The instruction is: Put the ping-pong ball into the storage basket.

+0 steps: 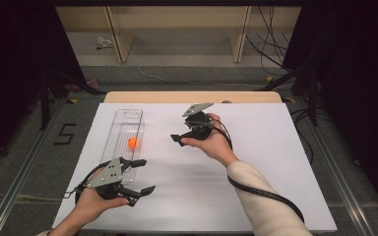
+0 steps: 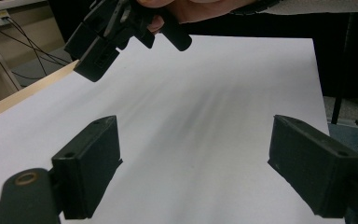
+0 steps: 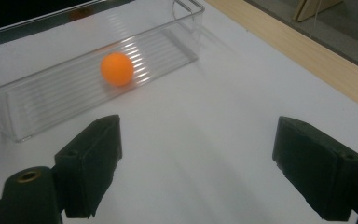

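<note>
The left gripper (image 1: 143, 175) sits low near the person's side, held in the left hand (image 1: 91, 201), jaws spread wide. The right gripper (image 1: 177, 139), gripped by the right hand (image 1: 214, 142), reaches farther forward, jaws likewise apart

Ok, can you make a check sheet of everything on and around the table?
Surface: white table with a wooden strip at the far edge; flat and bare in the middle.
Job's things: orange ball lying inside the clear tray at the left.
Clutter: nothing seen on the table.
Grippers: left hand-held gripper open, near the tray's near end; right hand-held gripper open, pointed toward the ball, holding nothing.
Cables: black cable trailing along the right sleeve; more cables on the floor behind.
Surroundings: wooden shelf legs at the back, dark curtains at both sides, a "5" mark on the floor.
</note>
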Demonstrator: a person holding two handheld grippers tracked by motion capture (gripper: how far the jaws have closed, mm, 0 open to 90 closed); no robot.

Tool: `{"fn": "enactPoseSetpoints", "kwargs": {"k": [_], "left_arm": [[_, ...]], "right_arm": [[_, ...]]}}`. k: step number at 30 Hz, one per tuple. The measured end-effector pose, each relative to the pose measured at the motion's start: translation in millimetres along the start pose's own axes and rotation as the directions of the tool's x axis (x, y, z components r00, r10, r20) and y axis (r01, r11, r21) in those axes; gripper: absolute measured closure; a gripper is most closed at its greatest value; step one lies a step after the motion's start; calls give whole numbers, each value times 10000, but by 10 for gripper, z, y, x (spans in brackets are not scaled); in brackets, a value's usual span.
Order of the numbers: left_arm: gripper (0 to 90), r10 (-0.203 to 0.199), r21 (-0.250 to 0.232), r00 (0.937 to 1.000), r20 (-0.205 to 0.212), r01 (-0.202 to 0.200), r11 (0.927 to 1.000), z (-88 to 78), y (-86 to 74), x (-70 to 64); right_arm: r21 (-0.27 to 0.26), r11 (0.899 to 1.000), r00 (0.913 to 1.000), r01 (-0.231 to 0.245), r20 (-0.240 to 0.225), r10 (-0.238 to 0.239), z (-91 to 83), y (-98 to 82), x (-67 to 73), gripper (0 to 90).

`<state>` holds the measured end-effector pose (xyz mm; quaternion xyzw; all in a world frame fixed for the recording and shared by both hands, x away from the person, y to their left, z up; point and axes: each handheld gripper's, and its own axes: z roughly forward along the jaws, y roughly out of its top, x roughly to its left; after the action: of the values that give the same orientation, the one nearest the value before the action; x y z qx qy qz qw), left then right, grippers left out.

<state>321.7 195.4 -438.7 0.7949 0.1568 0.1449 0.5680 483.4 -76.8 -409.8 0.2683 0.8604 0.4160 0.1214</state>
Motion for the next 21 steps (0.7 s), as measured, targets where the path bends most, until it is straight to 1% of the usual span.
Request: {"fn": "enactPoseSetpoints", "kwargs": {"k": [9,13,21], "left_arm": [[160,-8,11,10000,-3,8,10000,1,-1,1],[160,-1,9,10000,-2,1,10000,1,-1,3],[160,-21,4,10000,-18,21,10000,-1,-2,2]], "right_arm": [[11,9999,9998,-161,121,160,-99,-105,-61,166],[-91,9997,9996,-215,176,217,-146,-149,-98,165],[-135,9993,9991,-343,264,346,-217,-222,-137,166]]}}
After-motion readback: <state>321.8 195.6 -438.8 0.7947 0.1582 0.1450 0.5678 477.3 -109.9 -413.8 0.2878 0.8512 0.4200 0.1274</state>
